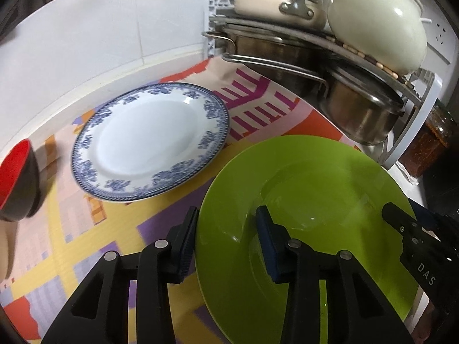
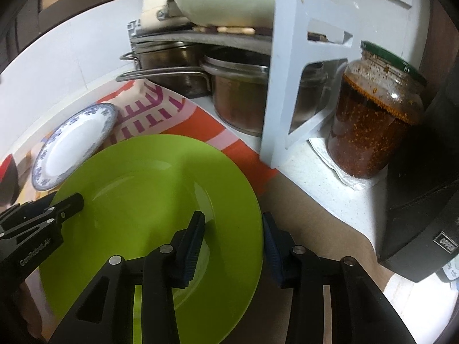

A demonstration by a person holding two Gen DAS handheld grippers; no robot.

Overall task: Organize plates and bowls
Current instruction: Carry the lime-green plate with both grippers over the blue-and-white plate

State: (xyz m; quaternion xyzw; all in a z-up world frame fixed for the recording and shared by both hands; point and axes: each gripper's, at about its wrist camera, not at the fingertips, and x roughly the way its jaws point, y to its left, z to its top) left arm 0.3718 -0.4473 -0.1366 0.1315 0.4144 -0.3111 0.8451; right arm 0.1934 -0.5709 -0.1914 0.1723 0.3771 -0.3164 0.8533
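Note:
A green plate lies on the patterned mat, also in the right wrist view. My left gripper is open and straddles the plate's left rim, one finger outside and one over the plate. My right gripper is open and straddles its right rim; it shows at the right edge of the left wrist view. A white plate with blue floral rim lies on the mat to the far left, also in the right wrist view. A red-lined dark bowl stands at the left edge.
A white corner rack behind the plates holds steel pots below and cream cookware on top. A glass jar of chili sauce stands right of the rack. A black appliance is at the far right. A tiled wall runs behind.

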